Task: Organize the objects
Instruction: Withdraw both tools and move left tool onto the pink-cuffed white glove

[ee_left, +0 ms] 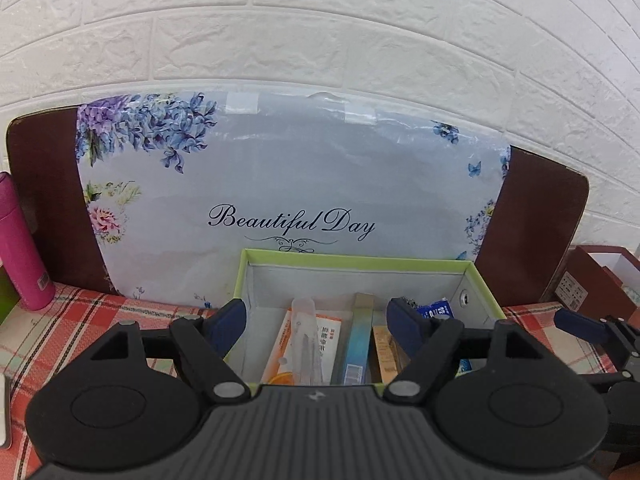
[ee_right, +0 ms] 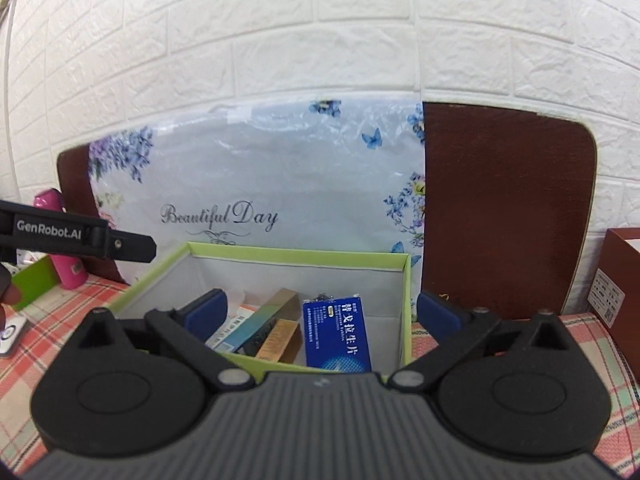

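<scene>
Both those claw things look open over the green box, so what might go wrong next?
The left gripper and right gripper hang close together over one green-rimmed box, so they may bump. The blue medicine box stands leaning inside; a nudge might topple it. A low finger may catch the rim.

The left gripper (ee_left: 320, 314) hangs over the near edge of a green-rimmed box (ee_left: 360, 261), its blue pads spread wide with nothing between them. Inside the box lie an orange-and-white packet (ee_left: 330, 330), a clear plastic tube (ee_left: 306, 344) across it, a teal box (ee_left: 358, 344), a tan box (ee_left: 384, 350) and a blue packet (ee_left: 438, 312) at the right. The box sits on a worktop with a red checked cloth (ee_left: 60, 328). Behind stands a flowered panel (ee_left: 288, 184) reading "Beautiful Day". A pink bottle (ee_left: 22, 248) stands at the left. The right gripper (ee_left: 588, 326) shows at the right edge.
</scene>
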Available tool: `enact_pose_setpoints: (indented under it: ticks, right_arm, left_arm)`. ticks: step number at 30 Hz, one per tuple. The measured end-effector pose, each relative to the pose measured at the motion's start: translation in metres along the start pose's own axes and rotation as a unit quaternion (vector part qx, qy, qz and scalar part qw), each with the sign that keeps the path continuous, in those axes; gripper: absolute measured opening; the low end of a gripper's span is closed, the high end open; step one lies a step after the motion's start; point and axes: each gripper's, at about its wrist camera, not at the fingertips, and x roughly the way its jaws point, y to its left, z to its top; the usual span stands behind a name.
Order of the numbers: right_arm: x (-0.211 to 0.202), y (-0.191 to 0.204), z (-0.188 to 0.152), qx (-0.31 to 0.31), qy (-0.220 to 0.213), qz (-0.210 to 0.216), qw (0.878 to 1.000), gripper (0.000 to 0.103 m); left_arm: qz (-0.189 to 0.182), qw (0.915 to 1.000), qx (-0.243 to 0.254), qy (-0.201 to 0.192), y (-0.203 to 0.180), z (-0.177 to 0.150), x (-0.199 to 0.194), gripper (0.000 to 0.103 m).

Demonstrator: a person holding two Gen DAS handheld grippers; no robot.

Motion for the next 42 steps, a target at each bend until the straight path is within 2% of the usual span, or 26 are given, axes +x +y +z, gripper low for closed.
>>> enact_pose_setpoints:
  ticks: [4,11,19,27,39,42]
  right_arm:
    - [-0.037,0.003,-0.004,0.014,-0.015,0.007,1.0,0.103]
    - [-0.099,0.005,-0.028,0.023,-0.019,0.01,0.999,0.103]
    - [-0.147,0.017,-0.068,0.011,-0.005,-0.006,1.0,0.103]
    - [-0.165,0.028,-0.101,0.004,0.02,-0.016,1.0,0.103]
    - [-0.17,0.026,-0.138,0.016,0.065,-0.029,0.997,0.103]
    - [-0.17,0.026,-0.143,0.016,0.07,-0.031,0.997,0.103]
  left_arm:
    - [0.011,0.9998,0.017,0.004,-0.011,-0.012,-0.033,0.081]
    - [-0.002,0.9998,0.017,0.003,-0.017,-0.048,-0.083,0.081]
    - [-0.009,0.9998,0.005,0.018,-0.022,-0.091,-0.11,0.081]
    - [0.003,0.9994,-0.003,0.035,-0.023,-0.125,-0.121,0.081]
    - [0.016,0.9949,-0.024,0.096,-0.001,-0.168,-0.111,0.081]
    - [0.003,0.9944,-0.02,0.104,0.007,-0.178,-0.111,0.081]
